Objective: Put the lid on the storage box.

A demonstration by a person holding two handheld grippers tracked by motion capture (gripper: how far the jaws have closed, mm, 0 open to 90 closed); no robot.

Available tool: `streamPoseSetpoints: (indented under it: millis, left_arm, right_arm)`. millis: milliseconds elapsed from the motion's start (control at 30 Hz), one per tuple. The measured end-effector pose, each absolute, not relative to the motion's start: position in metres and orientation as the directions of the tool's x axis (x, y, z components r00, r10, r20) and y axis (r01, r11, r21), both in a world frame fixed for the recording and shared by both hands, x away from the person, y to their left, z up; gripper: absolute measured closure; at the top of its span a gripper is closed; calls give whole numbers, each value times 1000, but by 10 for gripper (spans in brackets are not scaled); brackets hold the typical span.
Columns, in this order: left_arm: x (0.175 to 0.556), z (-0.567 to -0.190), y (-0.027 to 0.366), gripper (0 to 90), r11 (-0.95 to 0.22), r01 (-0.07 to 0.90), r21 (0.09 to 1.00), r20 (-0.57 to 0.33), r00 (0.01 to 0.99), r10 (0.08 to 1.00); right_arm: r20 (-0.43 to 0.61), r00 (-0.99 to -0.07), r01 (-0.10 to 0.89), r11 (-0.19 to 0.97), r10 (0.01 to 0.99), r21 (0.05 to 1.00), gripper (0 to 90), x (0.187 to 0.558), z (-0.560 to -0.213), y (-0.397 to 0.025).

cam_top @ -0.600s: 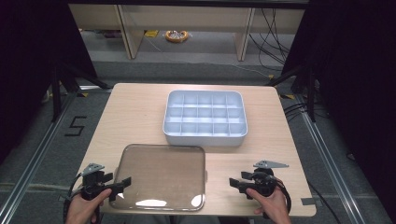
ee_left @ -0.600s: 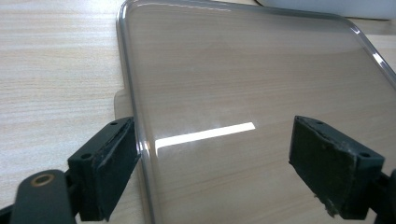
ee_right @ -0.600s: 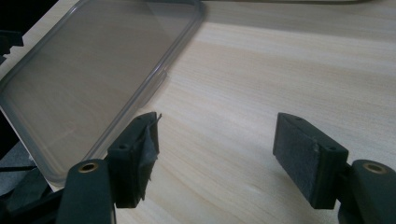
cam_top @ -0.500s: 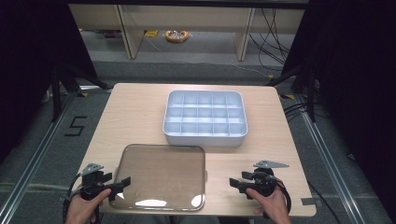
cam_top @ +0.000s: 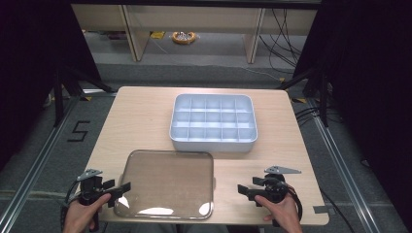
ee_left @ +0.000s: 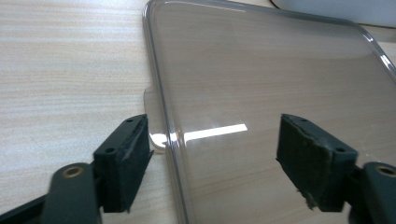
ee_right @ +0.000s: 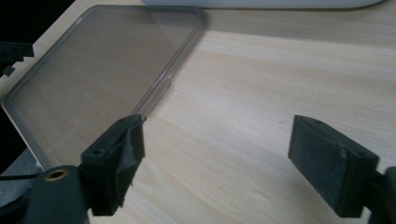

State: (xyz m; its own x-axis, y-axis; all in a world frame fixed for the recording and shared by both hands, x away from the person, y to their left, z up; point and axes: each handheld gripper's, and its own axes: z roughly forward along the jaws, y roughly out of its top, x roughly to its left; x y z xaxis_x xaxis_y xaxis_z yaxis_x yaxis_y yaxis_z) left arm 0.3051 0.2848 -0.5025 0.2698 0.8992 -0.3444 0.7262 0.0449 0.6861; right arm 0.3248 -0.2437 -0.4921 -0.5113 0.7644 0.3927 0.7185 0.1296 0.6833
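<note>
Both tools spread wide at the near edge of the counter, either side of a clear lid.

My left tool (cam_top: 121,188) sits with its black, foam-padded jaws wide apart and straddling the left rim of the transparent lid (cam_top: 167,182), a flat, glossy plastic rectangle with rounded corners and a raised lip, lying flat on the pale wood-grain counter (cam_top: 141,121). My right tool (cam_top: 241,190) also stands wide, gripping nothing, over bare laminate just right of the lid. Beyond the lid, just behind its far edge, rests the grey tray (cam_top: 213,143): a matte, rounded-corner plastic box divided by thin walls into a grid of small rectangular compartments. A small tab projects from the lid's left rim beside my left jaw.
</note>
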Motion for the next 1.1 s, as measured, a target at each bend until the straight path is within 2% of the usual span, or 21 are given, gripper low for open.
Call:
streamPoseSetpoints:
  millis: [33, 133, 267, 300, 533, 633, 733, 800, 900, 1000, 1100]
  left_arm:
    - [306, -502, 286, 288, 47, 729, 683, -347, 267, 899]
    - [307, -502, 290, 328, 28, 740, 672, -338, 273, 901]
    - [310, -501, 295, 401, 27, 744, 667, -340, 272, 900]
    - [311, -502, 293, 405, 62, 729, 682, -355, 255, 899]
    - [322, -503, 305, 519, 70, 760, 646, -383, 244, 891]
    - [325, -503, 308, 548, 40, 778, 627, -375, 256, 891]
    - [328, -504, 307, 572, 22, 792, 611, -368, 259, 893]
    - [329, -506, 306, 589, 14, 800, 600, -367, 259, 894]
    - [331, -509, 307, 590, -1, 810, 587, -353, 256, 900]
    - [333, -511, 307, 609, 31, 815, 578, -398, 248, 883]
    - [332, -510, 304, 636, 5, 816, 577, -378, 262, 888]
  right_arm:
    - [434, -485, 748, 103, 759, 656, 232, 322, -490, -241]
    - [405, -519, 722, 133, 752, 679, 256, 325, -492, -242]
    - [404, -523, 720, 136, 750, 680, 266, 324, -490, -240]
    - [405, -520, 721, 133, 752, 680, 267, 324, -490, -239]
    - [400, -530, 717, 143, 748, 682, 281, 325, -489, -236]
    - [442, -508, 743, 115, 739, 659, 288, 325, -489, -232]
    - [413, -530, 724, 142, 741, 675, 298, 327, -491, -231]
    - [450, -508, 750, 120, 734, 650, 306, 325, -489, -227]
    - [445, -520, 747, 134, 729, 652, 310, 327, -490, -223]
    - [420, -539, 731, 158, 730, 664, 312, 330, -492, -221]
    - [430, -543, 736, 163, 721, 657, 324, 331, -492, -218]
